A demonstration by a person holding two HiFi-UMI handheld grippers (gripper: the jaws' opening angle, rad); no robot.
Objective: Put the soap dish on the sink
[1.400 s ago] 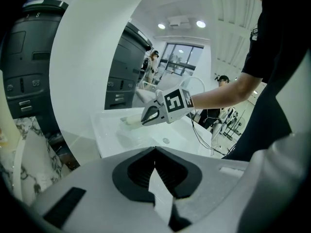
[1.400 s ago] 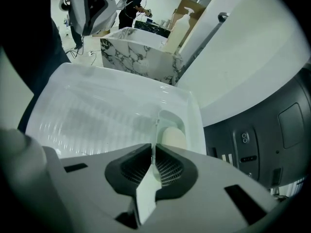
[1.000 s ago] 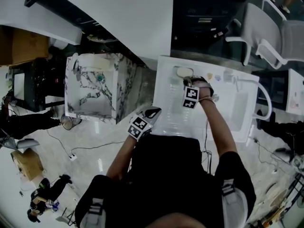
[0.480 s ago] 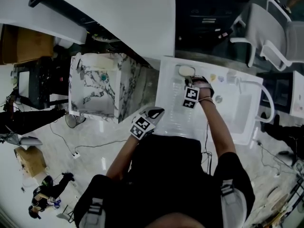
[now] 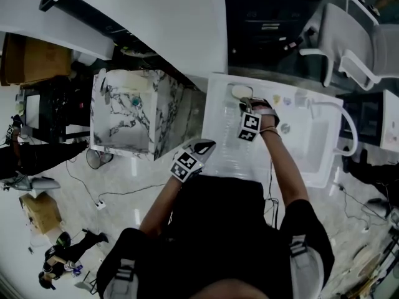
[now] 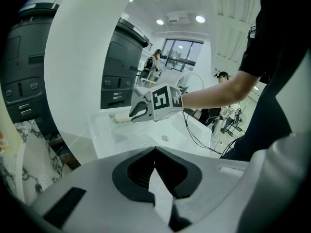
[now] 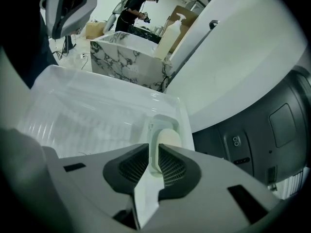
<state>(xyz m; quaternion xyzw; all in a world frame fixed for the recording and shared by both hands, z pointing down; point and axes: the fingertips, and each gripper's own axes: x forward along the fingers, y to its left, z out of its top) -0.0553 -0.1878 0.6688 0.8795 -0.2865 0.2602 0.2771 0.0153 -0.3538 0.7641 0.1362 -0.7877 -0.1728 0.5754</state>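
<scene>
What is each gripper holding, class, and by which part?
The right gripper holds the soap dish by its near rim, jaws closed on that edge. The left gripper holds nothing; its jaws are together.

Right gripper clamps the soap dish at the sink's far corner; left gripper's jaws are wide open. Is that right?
No: the left gripper has its jaws shut together and empty, as the left gripper view shows. The right gripper does clamp the soap dish at the sink's far corner.
</scene>
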